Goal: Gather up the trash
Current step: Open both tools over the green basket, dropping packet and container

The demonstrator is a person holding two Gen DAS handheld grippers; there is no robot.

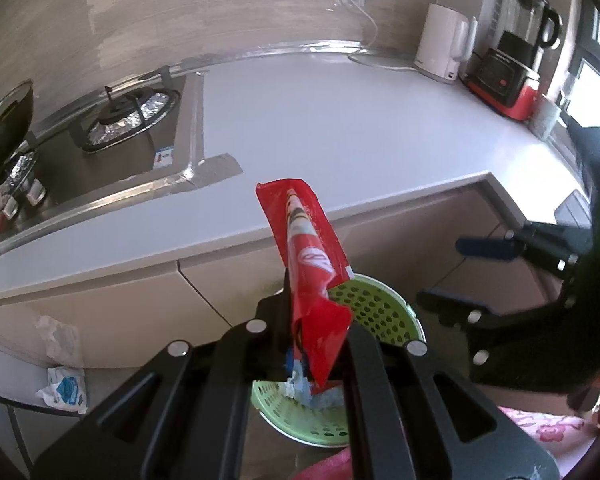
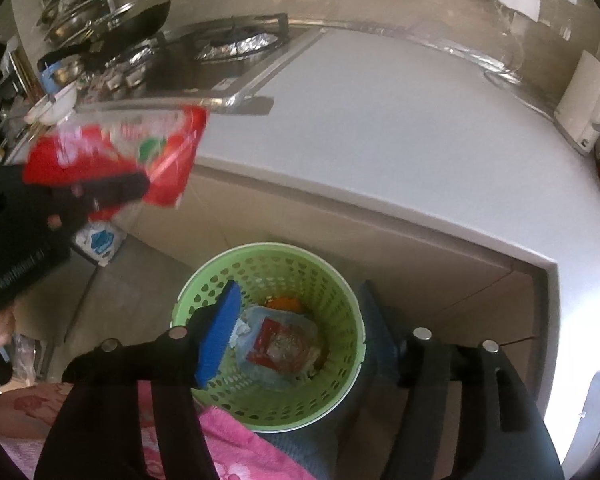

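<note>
Open green basket (image 2: pixel 268 340) mouth beside counter (image 2: pixel 380 140)

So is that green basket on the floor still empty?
No, the green basket already holds trash, including a red packet lying on crumpled clear plastic at its bottom.

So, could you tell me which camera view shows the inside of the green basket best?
The right wrist view: it looks down into the green basket, showing wrappers at its bottom. In the left wrist view the red wrapper and left gripper hide most of it.
</note>
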